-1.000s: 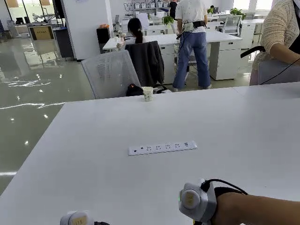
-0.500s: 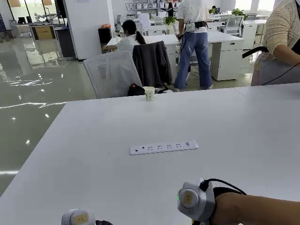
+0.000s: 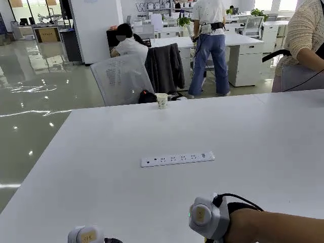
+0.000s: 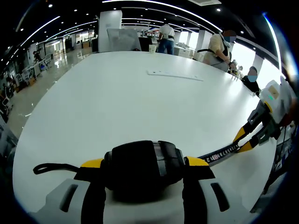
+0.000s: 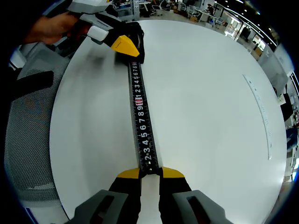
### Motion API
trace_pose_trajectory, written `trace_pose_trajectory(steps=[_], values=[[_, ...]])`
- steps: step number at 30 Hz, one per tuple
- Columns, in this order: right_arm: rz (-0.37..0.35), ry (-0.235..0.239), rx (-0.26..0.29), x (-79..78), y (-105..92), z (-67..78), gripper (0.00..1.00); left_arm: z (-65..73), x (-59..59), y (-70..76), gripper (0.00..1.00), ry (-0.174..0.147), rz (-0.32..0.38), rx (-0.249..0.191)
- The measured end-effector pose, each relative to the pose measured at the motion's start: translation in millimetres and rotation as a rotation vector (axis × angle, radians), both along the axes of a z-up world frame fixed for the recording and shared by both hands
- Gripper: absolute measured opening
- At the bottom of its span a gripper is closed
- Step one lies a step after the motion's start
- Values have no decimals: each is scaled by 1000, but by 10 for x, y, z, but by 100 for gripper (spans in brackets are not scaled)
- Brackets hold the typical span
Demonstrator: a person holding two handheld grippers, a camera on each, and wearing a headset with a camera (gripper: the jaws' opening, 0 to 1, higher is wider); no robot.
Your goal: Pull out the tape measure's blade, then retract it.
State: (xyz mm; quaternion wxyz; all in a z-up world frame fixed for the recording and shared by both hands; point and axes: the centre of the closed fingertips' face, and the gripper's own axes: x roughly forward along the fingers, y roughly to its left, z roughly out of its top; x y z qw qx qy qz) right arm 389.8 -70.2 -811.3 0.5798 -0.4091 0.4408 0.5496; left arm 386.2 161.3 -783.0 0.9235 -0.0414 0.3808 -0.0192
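Note:
The black tape measure case (image 4: 142, 161) sits between the yellow-tipped jaws of my left gripper (image 4: 145, 164), which is shut on it; a black wrist strap (image 4: 46, 167) trails off to its left. The numbered blade (image 5: 141, 126) runs out of the case (image 5: 136, 43) flat over the white table (image 5: 210, 102). My right gripper (image 5: 150, 173) is shut on the blade's end hook. In the left gripper view the right gripper (image 4: 247, 140) holds the blade (image 4: 219, 154) at the right. The head view catches the tops of the left gripper (image 3: 86, 235) and right gripper (image 3: 205, 216) at the bottom edge.
A white power strip (image 3: 177, 159) lies mid-table and a paper cup (image 3: 161, 100) stands at the far edge. Behind it are office chairs (image 3: 121, 78) and people at desks. A grey mesh chair (image 5: 28, 140) sits by the near table edge.
My right gripper has drifted a little to the left in the head view. A seated person in the background has leaned forward. The left gripper holds steady.

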Motion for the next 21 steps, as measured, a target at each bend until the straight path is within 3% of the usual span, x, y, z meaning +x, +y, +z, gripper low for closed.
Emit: trace_pose_trajectory(steps=[21], values=[[4, 6, 11, 1, 100, -2, 11, -6, 9, 4, 62, 3, 5, 4]])
